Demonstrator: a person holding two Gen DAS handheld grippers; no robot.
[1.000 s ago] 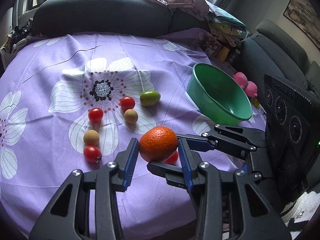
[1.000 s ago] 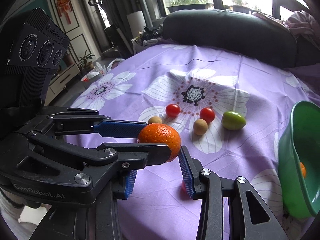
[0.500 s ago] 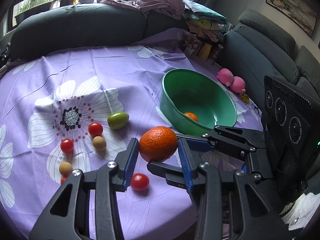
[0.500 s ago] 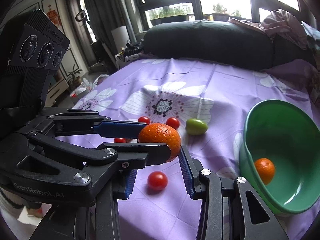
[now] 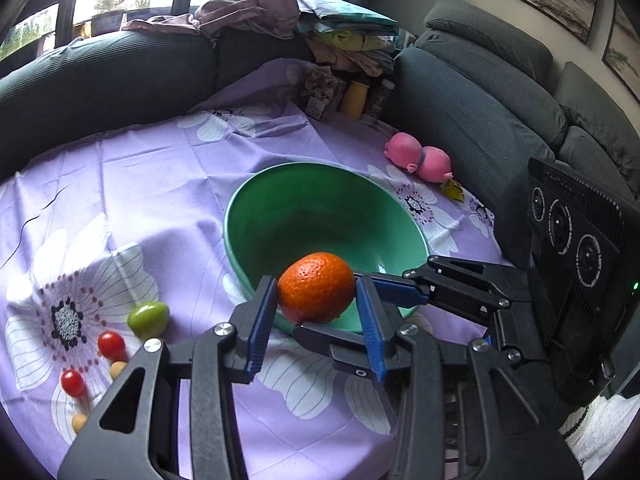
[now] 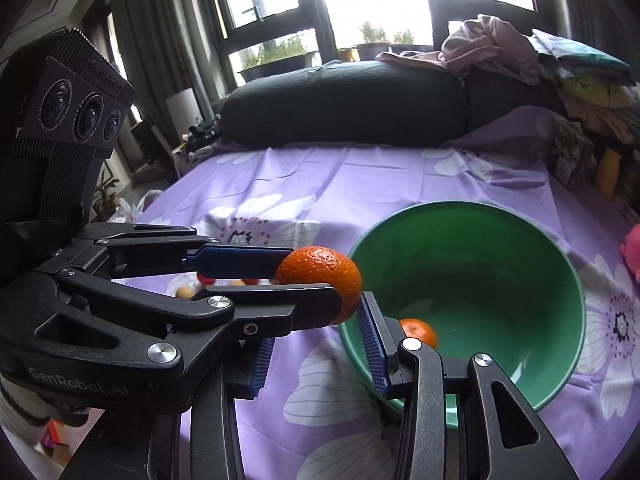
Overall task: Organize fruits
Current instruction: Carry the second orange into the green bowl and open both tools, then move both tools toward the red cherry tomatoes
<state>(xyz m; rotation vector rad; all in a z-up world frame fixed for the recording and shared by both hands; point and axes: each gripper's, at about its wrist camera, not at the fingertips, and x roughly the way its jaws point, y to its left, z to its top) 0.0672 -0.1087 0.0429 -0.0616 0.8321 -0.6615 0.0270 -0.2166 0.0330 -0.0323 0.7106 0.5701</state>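
White "GenRobot.AI" lettering marks the left claw [image 6: 316,280], pinching an orange [image 5: 316,287]; right claw [image 6: 320,344] spread. Only right view shows bowl's [image 6: 568,280] mandarin [image 6: 420,331].

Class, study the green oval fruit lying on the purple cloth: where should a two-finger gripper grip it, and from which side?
Probably from above, closing on the green fruit across its narrow middle: it is oval and lies on its side, so the short width fits between the fingers best.
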